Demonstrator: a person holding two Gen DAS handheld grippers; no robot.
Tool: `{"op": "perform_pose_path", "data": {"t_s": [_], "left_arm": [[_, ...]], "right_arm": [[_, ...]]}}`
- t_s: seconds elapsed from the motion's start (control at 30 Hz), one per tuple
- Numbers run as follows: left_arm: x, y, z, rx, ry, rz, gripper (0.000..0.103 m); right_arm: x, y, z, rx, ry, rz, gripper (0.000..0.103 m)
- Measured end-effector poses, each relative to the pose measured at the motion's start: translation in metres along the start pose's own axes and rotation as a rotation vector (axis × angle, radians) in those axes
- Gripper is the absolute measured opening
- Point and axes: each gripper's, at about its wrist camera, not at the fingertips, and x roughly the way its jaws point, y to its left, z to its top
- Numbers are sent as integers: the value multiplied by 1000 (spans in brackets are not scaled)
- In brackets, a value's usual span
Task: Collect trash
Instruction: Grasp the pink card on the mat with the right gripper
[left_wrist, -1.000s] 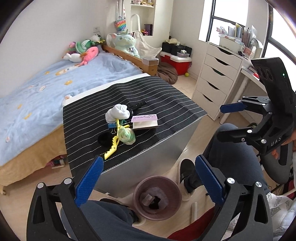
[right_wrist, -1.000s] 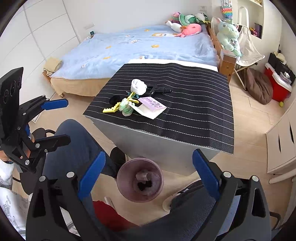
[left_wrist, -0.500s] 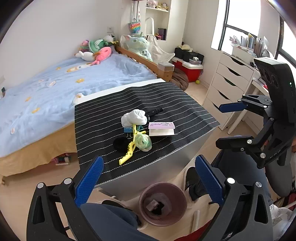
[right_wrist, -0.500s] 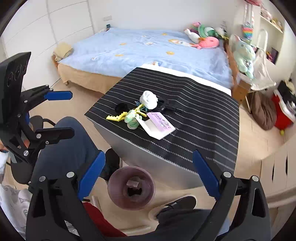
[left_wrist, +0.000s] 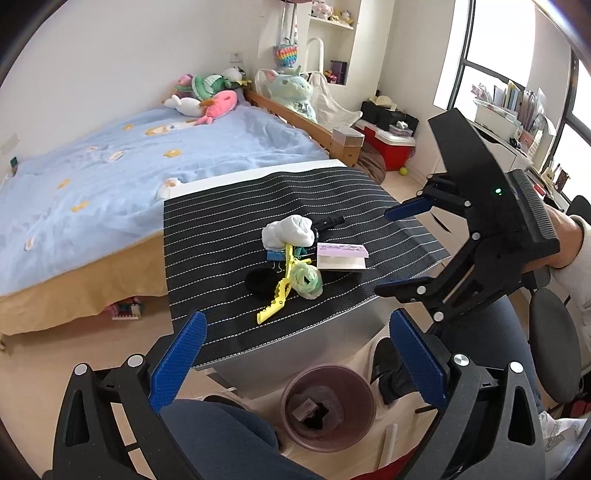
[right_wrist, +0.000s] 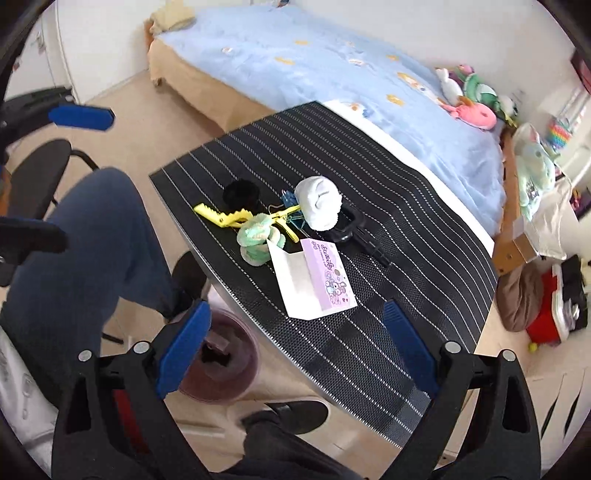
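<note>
White wad (right_wrist: 320, 206) on table, beyond open right hand-held gripper (right_wrist: 295, 343)

Matt woven striped table mat (right_wrist: 388, 206)

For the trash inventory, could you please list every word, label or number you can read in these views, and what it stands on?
"Stickers", roughly, in cursive: on the purple-and-white card lying on the striped table; the script is too small to be sure.
Small print beside the card's cartoon figures: too blurred to read.
Books and papers on the desk by the window: nothing legible.
</note>
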Motion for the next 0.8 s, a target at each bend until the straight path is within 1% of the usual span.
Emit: {"op": "perform_pose_path", "data": {"t_s": [0.07, 0.1, 0.13, 0.2, 0.23, 0.27, 0.3, 0.33, 0.4, 0.43, 0.5, 0.7, 0.8], "left_arm": [[0, 3, -1, -9, 0, 0, 95], [0, 4, -2, -15, 2, 0, 95], [0, 6, -3, -18, 2, 0, 95], [1, 8, -3, -25, 3, -1, 95], [1, 9, -4, -27, 3, -1, 95], [1, 11, -4, -30, 4, -1, 95], [1, 11, -4, -32, 3, -1, 95], [2, 12, -5, -35, 3, -1, 95], [2, 14, -4, -40, 4, -3, 95], [2, 14, -4, -40, 3, -3, 95], [2, 14, -5, -41, 4, -3, 95], [2, 15, -5, -35, 2, -6, 95], [3, 13, -3, -30, 1, -9, 95]], "right_arm": [[10, 0, 3, -19, 23, 1, 73], [14, 1, 5, -29, 30, 4, 67], [18, 3, 7, -38, 37, 6, 64], [26, 5, 9, -52, 54, 13, 54], [28, 6, 10, -56, 58, 17, 52], [31, 7, 11, -59, 62, 19, 46], [33, 7, 12, -62, 69, 20, 42], [35, 8, 12, -64, 76, 20, 40], [40, 8, 12, -63, 90, 20, 29], [42, 7, 12, -63, 98, 17, 27], [43, 6, 11, -55, 101, 12, 15], [38, -3, 10, -19, 82, 0, 3], [33, -9, 10, 8, 62, -1, 0]]}}
